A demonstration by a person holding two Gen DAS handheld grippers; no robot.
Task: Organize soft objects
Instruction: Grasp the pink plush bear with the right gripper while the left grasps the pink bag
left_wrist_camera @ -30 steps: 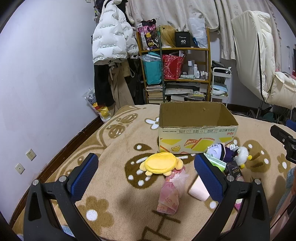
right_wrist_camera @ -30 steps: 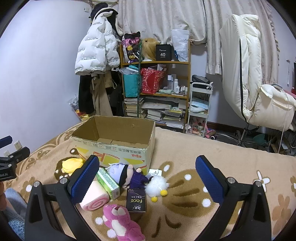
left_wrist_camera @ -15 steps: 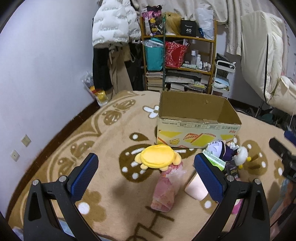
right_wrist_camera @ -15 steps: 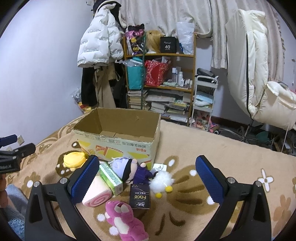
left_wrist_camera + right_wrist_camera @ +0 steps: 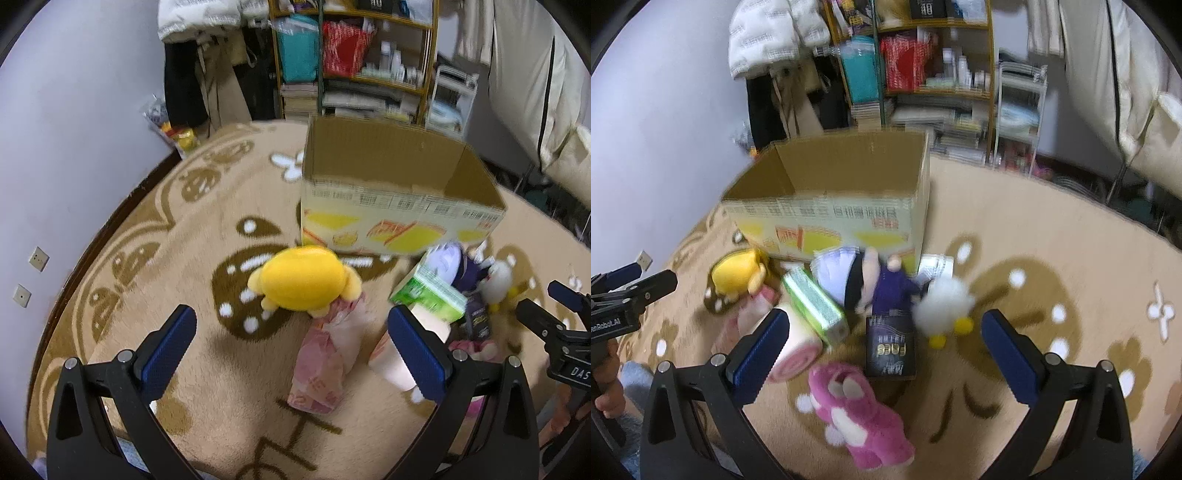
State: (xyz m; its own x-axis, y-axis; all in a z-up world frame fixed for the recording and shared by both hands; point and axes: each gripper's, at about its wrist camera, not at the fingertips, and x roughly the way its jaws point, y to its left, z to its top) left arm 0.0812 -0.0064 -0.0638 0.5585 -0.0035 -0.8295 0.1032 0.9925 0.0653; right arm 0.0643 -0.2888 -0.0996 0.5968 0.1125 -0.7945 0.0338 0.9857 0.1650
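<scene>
Lying on the carpet point(image 5: 207, 369) before the cardboard box point(image 5: 388, 206), the yellow plush point(image 5: 301, 278) looks light and squashy, best pinched across its domed middle by the left gripper point(image 5: 291, 343), both grippers' jaws wide and empty.

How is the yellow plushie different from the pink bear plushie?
The yellow plushie is plain yellow and rounded; the pink bear plushie is magenta with white patches. The yellow one lies close to the cardboard box; the pink one lies farther from it, nearer the camera. Both rest on the carpet, outside the box.
</scene>
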